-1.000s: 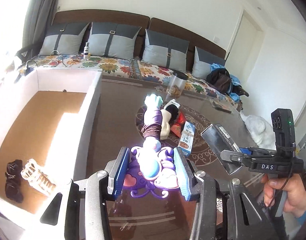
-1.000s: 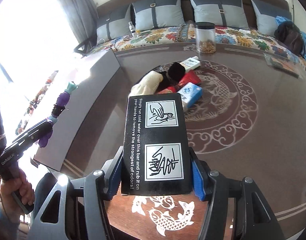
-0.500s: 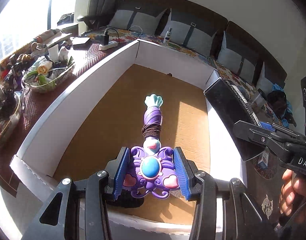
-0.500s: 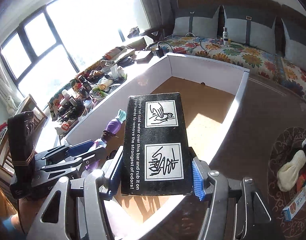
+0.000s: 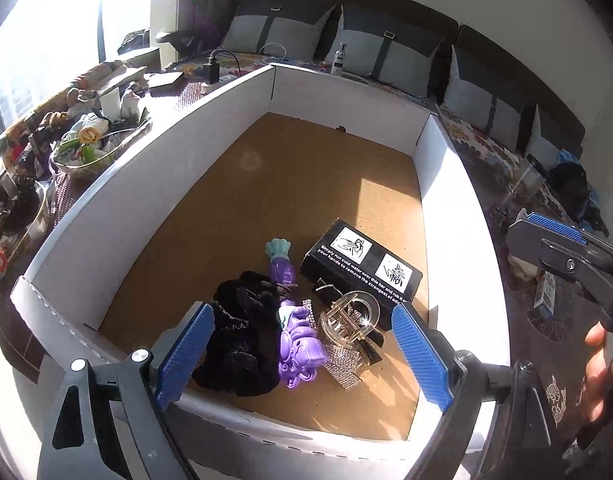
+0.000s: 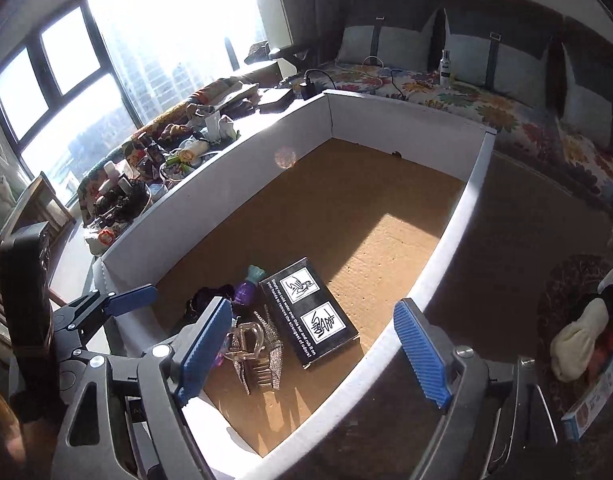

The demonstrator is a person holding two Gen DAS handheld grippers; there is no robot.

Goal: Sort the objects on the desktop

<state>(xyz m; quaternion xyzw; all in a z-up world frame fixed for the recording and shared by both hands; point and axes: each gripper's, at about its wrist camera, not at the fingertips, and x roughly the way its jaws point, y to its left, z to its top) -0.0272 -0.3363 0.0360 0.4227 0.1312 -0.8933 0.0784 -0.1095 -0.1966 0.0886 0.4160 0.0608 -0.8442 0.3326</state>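
A purple toy wand (image 5: 296, 344) lies on the brown floor of the white cardboard box (image 5: 226, 120), beside a black furry scrunchie (image 5: 238, 344), a clear hair claw (image 5: 352, 320) and a rhinestone strip (image 5: 342, 366). The black printed carton (image 5: 360, 266) lies flat just behind them. My left gripper (image 5: 302, 316) hangs above this heap with its jaws opening wide, pads touching nothing. My right gripper (image 6: 312, 316) hovers over the box's near corner, jaws also opening, with the black carton (image 6: 310, 312) on the floor below and apart from the pads.
The box's white walls (image 6: 446, 248) rise around the heap. To the right on the dark table (image 6: 506, 220) lie a cream cloth (image 6: 578, 344) and a blue carton (image 6: 594, 404). Cluttered bowls (image 5: 94, 148) stand left of the box. A cushioned sofa runs behind.
Both grippers swung from the table to above the white box. The left let go of the purple toy and the right let go of the black carton; both now lie on the box floor.
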